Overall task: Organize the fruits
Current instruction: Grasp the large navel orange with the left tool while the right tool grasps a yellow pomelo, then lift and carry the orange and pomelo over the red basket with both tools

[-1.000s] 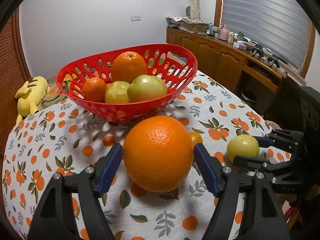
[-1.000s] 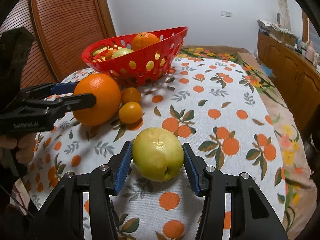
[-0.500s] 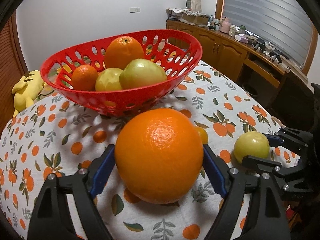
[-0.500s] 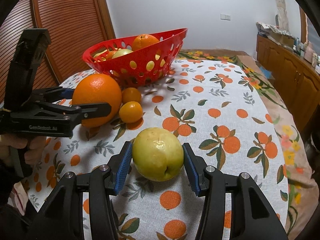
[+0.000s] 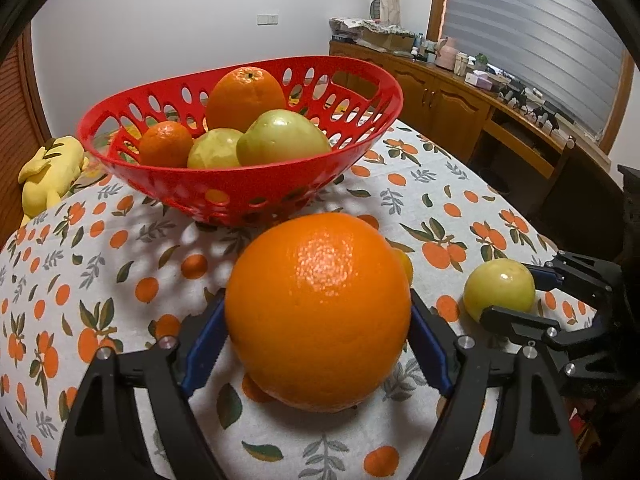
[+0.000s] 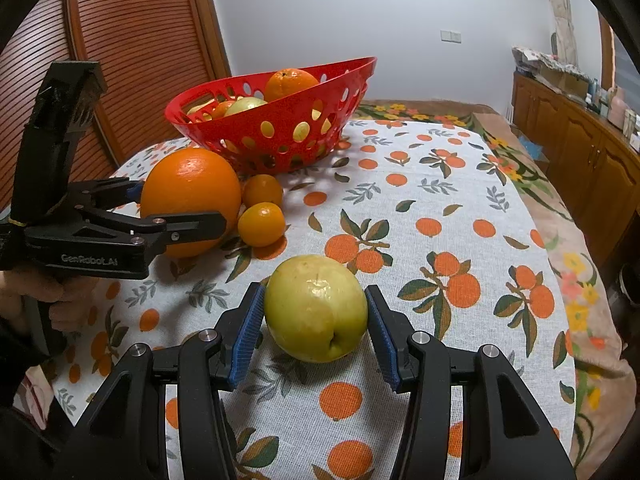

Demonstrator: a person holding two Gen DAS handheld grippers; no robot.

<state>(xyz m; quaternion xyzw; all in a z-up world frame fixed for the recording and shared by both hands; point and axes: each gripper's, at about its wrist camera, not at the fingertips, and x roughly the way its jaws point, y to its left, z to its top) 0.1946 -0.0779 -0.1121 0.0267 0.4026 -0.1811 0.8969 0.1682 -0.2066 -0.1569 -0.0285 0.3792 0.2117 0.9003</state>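
Left wrist: my left gripper [image 5: 318, 330] has closed in on the big orange [image 5: 318, 312], pads touching both sides, basket [image 5: 240, 196] now nearer. Pickup looks ready.

Right wrist: right gripper [image 6: 314, 330] unchanged, pinching the green apple [image 6: 316, 308] on the tablecloth [image 6: 420, 184].

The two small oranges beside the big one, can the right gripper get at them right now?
Probably not: the right gripper is shut on the green apple. The small oranges themselves lie uncovered on the tablecloth.
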